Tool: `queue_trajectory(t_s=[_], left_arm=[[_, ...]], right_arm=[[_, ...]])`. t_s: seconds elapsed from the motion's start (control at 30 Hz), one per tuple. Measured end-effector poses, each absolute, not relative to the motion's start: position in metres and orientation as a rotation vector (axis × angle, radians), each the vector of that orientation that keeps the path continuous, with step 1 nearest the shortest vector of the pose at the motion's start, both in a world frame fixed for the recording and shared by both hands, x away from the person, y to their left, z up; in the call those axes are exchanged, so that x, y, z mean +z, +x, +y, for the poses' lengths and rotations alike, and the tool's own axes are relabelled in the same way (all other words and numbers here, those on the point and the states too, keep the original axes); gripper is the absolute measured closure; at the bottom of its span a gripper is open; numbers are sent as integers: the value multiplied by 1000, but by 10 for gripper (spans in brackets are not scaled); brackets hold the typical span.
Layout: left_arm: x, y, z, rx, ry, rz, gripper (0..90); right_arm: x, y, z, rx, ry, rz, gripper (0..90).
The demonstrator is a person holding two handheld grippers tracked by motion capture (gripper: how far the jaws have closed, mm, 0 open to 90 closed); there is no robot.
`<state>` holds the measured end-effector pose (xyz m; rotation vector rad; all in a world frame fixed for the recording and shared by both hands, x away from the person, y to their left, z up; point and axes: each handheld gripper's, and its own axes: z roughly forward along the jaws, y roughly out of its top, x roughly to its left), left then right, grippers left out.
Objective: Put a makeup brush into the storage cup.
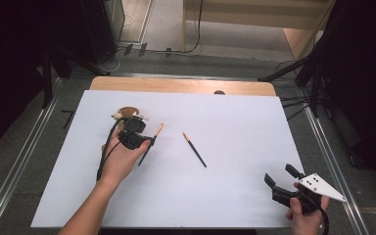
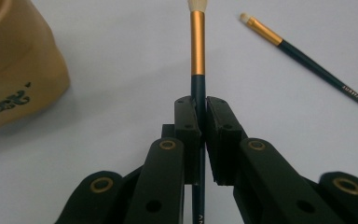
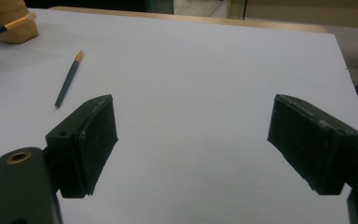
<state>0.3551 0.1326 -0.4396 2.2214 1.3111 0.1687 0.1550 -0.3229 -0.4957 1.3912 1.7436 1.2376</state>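
While the left gripper (image 2: 200, 116) clamps the gold-banded brush (image 2: 197, 46) by its dark handle — wooden cup (image 2: 14, 65) just beside it — the right gripper (image 3: 191, 135) stands wide open, well apart.

From my high view the left gripper (image 1: 149, 141) and my hand (image 1: 122, 157) cover most of the tan pot (image 1: 125, 113), and the dark handle of the held brush (image 1: 152, 139) is too thin to follow where it passes the jaws. In the left gripper view the pot (image 2: 14, 65) runs off the left and top edges with its dark lettering cut short, and the held brush (image 2: 197, 46) loses its tip at the top edge. In the right gripper view the pot (image 3: 11, 21) is cropped at the corner.
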Motion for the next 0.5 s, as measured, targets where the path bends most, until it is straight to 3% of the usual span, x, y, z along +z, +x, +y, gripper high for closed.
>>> queue_trajectory(t_s=[0.5], left_arm=[[-417,348,154,293,2008,1231,843]], right_arm=[[-497,155,-324,1242,1391,1741,161]])
